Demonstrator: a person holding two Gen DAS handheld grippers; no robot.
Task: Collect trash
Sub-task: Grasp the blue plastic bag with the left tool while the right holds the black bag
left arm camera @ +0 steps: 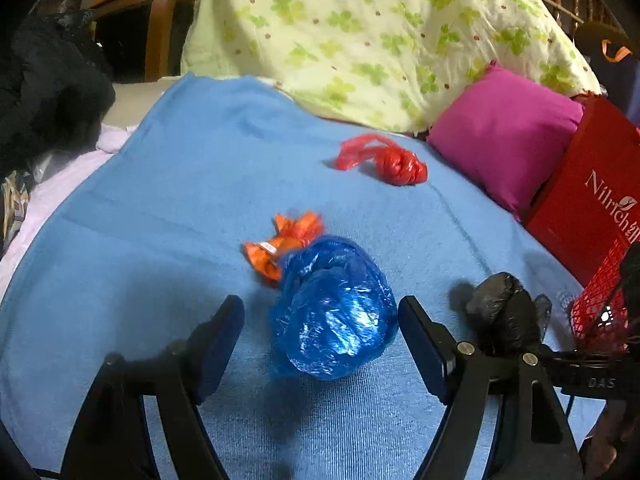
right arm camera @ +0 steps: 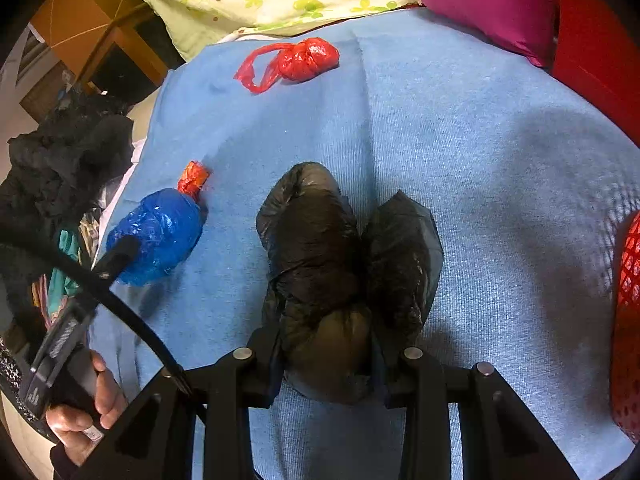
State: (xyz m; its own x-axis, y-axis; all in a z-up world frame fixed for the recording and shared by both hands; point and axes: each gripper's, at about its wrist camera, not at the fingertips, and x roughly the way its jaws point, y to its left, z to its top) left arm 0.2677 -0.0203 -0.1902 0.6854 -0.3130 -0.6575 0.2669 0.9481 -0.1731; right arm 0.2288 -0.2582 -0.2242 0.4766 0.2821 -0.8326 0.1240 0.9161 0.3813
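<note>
Both tools black w/ silver screws — left tool (left arm camera: 320, 320), right tool (right arm camera: 328, 356); black cable.

Left wrist view low and close over the blue blanket (left arm camera: 168, 200), angled down toward the pillows, right wrist view steeper, seemingly just beside it, both sharing blue bag (left arm camera: 336, 308), red bag (right arm camera: 308, 60), black bag (right arm camera: 316, 256).

Open blue blanket (right arm camera: 460, 140) is lying free toward twelve o'clock; red knotted bag (right arm camera: 308, 60) is sitting at eleven, pink cushion (right arm camera: 484, 4) blocking one, red mesh basket (right arm camera: 628, 320) crowding three.
</note>
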